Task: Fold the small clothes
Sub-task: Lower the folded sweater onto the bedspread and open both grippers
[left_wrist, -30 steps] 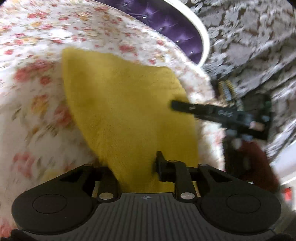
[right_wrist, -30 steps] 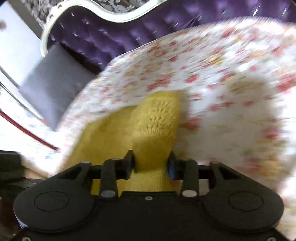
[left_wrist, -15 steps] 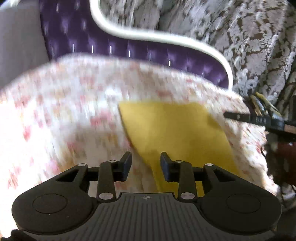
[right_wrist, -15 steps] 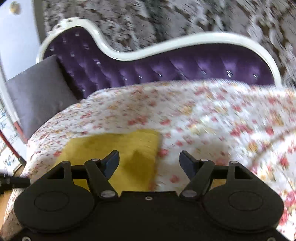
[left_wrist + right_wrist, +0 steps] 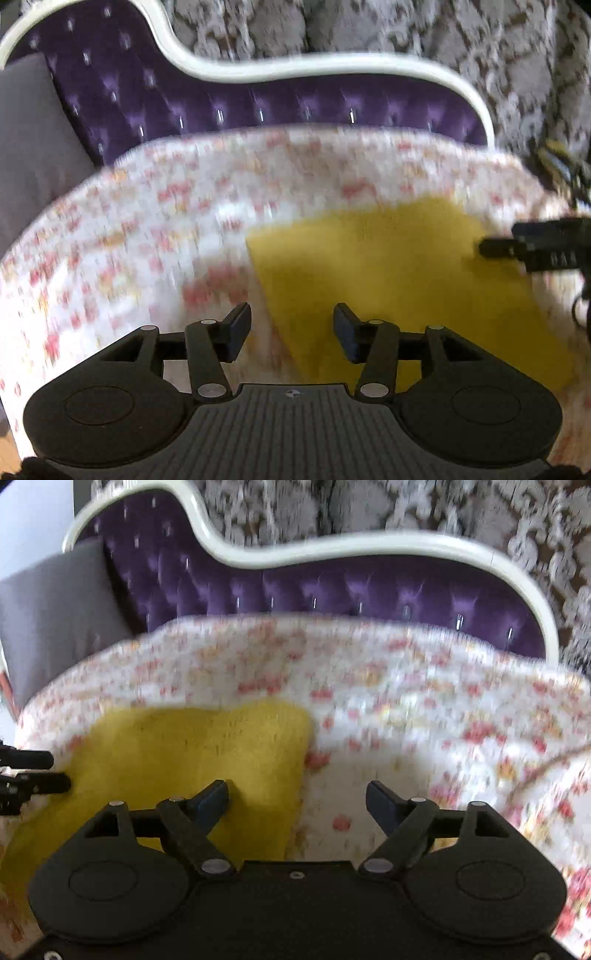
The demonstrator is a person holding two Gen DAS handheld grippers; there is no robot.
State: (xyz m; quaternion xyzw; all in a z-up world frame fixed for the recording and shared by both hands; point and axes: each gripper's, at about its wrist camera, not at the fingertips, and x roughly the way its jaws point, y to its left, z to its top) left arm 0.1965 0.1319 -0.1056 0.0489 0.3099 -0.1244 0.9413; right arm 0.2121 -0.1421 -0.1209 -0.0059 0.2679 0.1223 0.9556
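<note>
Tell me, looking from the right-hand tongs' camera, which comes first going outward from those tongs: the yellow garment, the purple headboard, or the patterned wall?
1. Yellow garment: nearest, lying flat on the flowered bedspread, under the left finger of the right tongs.
2. Purple headboard: behind the bed's far edge.
3. Patterned wall: farthest, above the headboard.

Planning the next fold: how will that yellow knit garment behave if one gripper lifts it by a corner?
The yellow garment lies flat and soft on the floral bedspread, so it will probably droop limply. It looks light. Its fuzzy knit should grip rather than slip.
</note>
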